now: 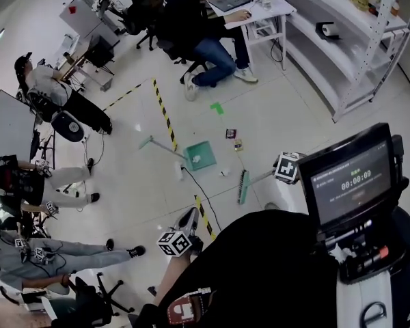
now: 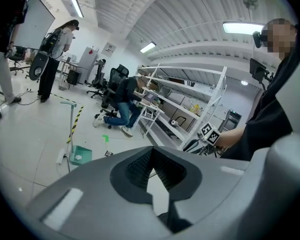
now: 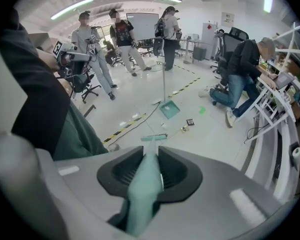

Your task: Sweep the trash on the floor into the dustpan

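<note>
A green dustpan (image 1: 200, 156) stands on the white floor with a scrap of paper in it; its long handle (image 1: 157, 144) leans away to the left. Small bits of trash (image 1: 231, 133) lie right of it, another (image 1: 225, 172) below it. My right gripper (image 1: 287, 167) is shut on the pale green broom handle (image 3: 142, 194), with the broom head (image 1: 243, 186) resting on the floor short of the dustpan (image 3: 170, 109). My left gripper (image 1: 175, 241) hangs low at my left side, shut and holding nothing (image 2: 151, 151). From the left gripper view the dustpan (image 2: 80, 155) sits far off.
Yellow-black tape (image 1: 163, 112) and a cable (image 1: 199, 190) cross the floor beside the dustpan. A seated person (image 1: 198, 26) works at a desk behind, white shelving (image 1: 355, 53) stands at right, and people (image 1: 68, 101) and office chairs stand at left.
</note>
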Tool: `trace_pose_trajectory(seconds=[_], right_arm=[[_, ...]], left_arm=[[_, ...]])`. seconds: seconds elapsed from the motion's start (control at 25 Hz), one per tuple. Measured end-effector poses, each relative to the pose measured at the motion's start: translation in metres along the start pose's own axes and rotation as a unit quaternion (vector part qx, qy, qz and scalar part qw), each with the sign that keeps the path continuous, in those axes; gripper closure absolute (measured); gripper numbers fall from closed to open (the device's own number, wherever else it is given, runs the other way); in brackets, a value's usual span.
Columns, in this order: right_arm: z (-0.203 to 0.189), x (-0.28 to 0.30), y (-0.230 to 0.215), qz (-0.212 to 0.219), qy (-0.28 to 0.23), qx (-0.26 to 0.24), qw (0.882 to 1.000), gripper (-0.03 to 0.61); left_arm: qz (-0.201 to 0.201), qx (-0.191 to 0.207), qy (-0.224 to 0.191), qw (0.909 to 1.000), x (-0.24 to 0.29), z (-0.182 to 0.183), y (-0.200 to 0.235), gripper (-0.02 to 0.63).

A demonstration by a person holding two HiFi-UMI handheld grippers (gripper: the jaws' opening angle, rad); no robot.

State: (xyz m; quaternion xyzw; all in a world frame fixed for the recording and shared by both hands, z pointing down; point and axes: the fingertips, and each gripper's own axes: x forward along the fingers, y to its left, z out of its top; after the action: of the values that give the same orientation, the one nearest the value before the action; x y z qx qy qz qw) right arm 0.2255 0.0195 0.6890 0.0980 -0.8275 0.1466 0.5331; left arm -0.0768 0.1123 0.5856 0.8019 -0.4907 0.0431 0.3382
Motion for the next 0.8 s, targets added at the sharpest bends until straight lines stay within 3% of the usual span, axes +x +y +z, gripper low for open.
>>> trace_pose_trajectory(seconds=[0.24, 0.4, 0.6, 0.8], right_arm=[[0.019, -0.009, 0.1, -0.041, -0.002, 0.033, 0.999, 0.489], [0.001, 0.005, 0.147, -0.06, 0.027, 0.061, 0.996, 0.489], [-0.025, -0.008, 0.182, -0.061, 0.057, 0.051, 0.995, 0.489], [-0.063, -0.033, 0.196, -0.05, 0.032, 0.054, 0.997, 0.489]], left_arm=[[-0.044, 0.001, 0.012, 0.999, -0.097, -0.061, 0.013, 0.612], [-0.056, 0.014, 0.024, 0.998, -0.152, -0.091, 0.025, 0.612], [-0.043, 0.004, 0.021, 0.9988, -0.183, -0.117, 0.018, 0.612], [-0.025, 0.008, -0.011, 0.9996, -0.177, -0.118, -0.027, 0.612]])
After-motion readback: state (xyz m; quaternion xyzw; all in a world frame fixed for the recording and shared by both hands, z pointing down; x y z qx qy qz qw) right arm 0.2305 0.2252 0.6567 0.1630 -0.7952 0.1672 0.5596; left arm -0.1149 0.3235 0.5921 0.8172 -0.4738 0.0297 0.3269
